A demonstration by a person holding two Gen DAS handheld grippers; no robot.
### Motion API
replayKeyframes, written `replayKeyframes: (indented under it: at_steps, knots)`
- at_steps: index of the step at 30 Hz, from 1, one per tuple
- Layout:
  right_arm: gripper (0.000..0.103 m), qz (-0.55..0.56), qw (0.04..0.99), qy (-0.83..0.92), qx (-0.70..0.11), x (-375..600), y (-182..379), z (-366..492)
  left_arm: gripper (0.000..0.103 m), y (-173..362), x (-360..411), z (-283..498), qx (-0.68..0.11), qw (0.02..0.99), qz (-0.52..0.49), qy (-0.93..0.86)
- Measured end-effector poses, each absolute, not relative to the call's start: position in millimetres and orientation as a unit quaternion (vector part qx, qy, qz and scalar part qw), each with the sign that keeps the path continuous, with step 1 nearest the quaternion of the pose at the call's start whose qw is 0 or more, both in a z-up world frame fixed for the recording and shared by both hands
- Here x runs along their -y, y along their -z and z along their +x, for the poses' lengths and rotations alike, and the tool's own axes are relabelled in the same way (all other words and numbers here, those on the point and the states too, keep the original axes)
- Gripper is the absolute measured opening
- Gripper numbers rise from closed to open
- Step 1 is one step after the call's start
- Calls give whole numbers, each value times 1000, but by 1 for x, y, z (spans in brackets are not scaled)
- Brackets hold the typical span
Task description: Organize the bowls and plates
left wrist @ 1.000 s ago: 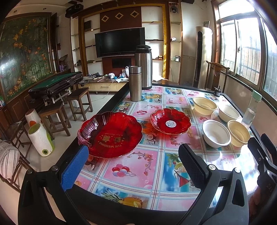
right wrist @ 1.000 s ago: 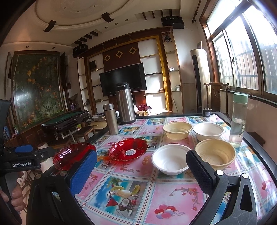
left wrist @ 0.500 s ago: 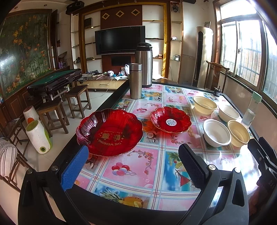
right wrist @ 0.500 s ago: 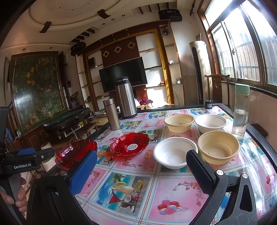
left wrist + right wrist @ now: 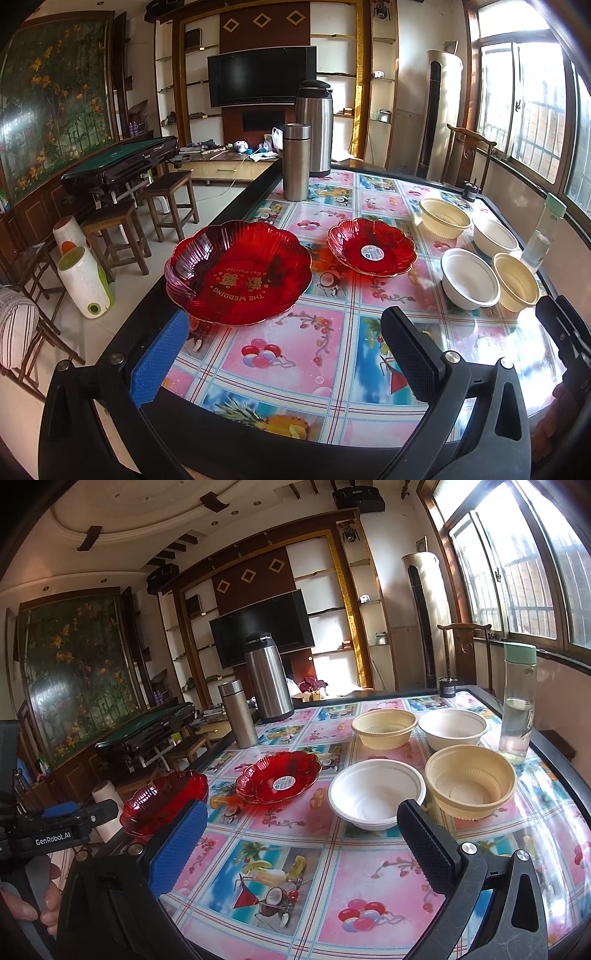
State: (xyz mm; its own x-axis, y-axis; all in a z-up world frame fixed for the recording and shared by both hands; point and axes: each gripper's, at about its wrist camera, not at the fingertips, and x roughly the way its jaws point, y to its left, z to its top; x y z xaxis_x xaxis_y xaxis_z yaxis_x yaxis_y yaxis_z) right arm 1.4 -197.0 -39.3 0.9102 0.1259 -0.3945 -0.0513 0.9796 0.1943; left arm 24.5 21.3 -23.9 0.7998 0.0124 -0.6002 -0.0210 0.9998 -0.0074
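Both grippers have crept a bit closer to the table since a sec ago; nothing's been picked up yet. Left gripper [image 5: 282,354] is wide open and empty, big red plate [image 5: 238,271] mid-frame. Right gripper [image 5: 303,842] is likewise wide open w/ nothing in it, white bowl [image 5: 376,794] center-right.

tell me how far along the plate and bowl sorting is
Nothing looks done yet. The large red plate and small red plate lie apart, and the two white bowls and two beige bowls all sit singly, unstacked. Nothing is in hand: the left gripper and right gripper are open and empty above the table. All the stacking is left.
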Motion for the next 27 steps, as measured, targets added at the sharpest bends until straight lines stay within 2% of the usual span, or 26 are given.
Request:
replayKeyframes:
  at_steps: [15,27]
  knots:
    - [103,107,971,-51,-208,200,3,78,103,7,1,83,-308,950,58,-11]
    - [103,160,952,-66,-251,206,24,168,103,14,9,158,-352,934,68,14]
